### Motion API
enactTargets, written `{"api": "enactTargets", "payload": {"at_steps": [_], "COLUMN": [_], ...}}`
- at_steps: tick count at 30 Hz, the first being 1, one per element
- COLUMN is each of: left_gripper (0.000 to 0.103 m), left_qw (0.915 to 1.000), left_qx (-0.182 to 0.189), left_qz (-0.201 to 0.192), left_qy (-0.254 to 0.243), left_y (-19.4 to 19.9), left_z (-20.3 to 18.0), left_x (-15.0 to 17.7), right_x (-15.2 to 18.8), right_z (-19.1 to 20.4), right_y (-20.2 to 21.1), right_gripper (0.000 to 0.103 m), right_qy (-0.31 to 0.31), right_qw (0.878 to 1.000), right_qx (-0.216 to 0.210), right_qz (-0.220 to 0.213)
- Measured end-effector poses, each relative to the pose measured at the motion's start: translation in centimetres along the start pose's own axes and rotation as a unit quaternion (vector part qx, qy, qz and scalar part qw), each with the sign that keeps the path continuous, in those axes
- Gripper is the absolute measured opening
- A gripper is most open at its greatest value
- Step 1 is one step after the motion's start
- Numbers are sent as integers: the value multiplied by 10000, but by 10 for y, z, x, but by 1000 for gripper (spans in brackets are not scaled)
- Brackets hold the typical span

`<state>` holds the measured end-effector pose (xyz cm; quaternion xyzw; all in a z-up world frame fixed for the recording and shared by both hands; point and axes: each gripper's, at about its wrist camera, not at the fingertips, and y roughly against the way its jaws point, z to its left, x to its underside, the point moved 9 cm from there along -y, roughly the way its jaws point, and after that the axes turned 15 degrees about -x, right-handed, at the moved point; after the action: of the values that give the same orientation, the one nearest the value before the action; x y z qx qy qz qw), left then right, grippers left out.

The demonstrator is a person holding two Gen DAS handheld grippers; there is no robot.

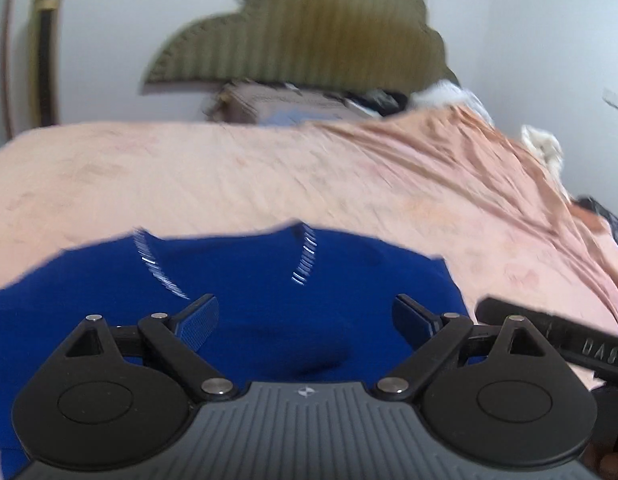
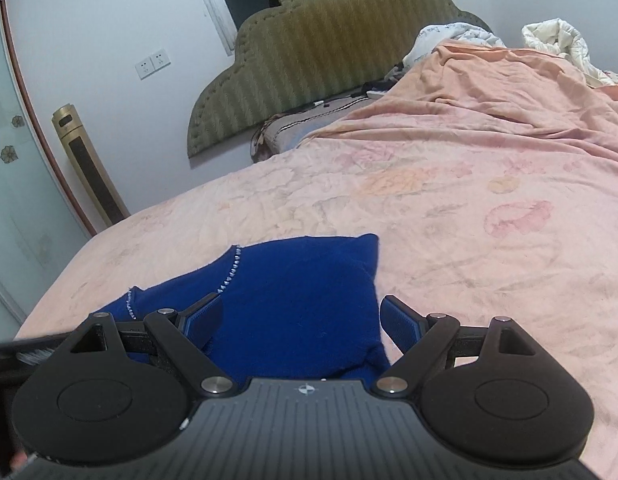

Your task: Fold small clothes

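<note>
A small royal-blue knitted garment [image 1: 269, 280] with two lines of shiny studs lies on the pink bed sheet [image 1: 189, 176]. My left gripper [image 1: 305, 318] hovers over it, jaws wide apart, with no cloth pinched between the pads. In the right wrist view the same blue garment [image 2: 301, 280] shows a folded right edge. My right gripper [image 2: 301, 318] stands open above that edge, pads apart and clear of the cloth. Part of the right gripper's black body [image 1: 565, 340] shows at the lower right of the left wrist view.
An olive scalloped headboard [image 2: 321, 48] stands against the white wall. Crumpled white bedding [image 2: 557, 44] lies at the far right of the bed. A gold tower fan [image 2: 89, 164] stands by a glass door on the left. Clutter lies beneath the headboard [image 1: 293, 104].
</note>
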<state>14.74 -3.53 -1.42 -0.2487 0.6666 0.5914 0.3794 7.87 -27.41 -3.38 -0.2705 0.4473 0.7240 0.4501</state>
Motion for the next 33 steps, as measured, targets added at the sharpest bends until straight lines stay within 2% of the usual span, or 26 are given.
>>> {"api": "enactTargets", "payload": {"at_steps": [3, 6, 8, 11, 15, 19, 23, 28, 33], "left_gripper": [94, 94, 94, 94, 94, 94, 94, 94, 94], "left_qw": [9968, 9832, 9767, 9762, 9708, 9677, 9674, 9674, 9671], "left_qx": [-783, -1798, -2116, -2155, -2368, -2464, -2465, -2459, -2463], "left_qz": [-130, -195, -118, 145, 348, 502, 559, 585, 615], "left_qy": [66, -250, -339, -197, -170, -177, -160, -150, -167], "left_y": [3, 1, -4, -11, -21, -31, -27, -29, -29], "left_z": [33, 62, 75, 88, 99, 105, 110, 111, 111], "left_x": [-6, 1, 10, 24, 37, 46, 52, 53, 53], "right_x": [4, 13, 19, 27, 35, 40, 39, 31, 22], "right_z": [17, 29, 34, 42, 45, 52, 56, 56, 61], "right_y": [-15, -39, -56, -76, -101, -116, -117, -112, -109], "right_gripper": [87, 87, 84, 83, 75, 55, 25, 15, 12], "right_qy": [-28, -389, -751, -1053, -1195, -1160, -775, -501, -231], "right_qw": [9989, 9933, 9868, 9778, 9751, 9740, 9800, 9848, 9872], "right_qx": [-413, -953, -1219, -1522, -1496, -1524, -1332, -1199, -1163], "right_qz": [199, 533, 755, 984, 1121, 1210, 1257, 1157, 1063]}}
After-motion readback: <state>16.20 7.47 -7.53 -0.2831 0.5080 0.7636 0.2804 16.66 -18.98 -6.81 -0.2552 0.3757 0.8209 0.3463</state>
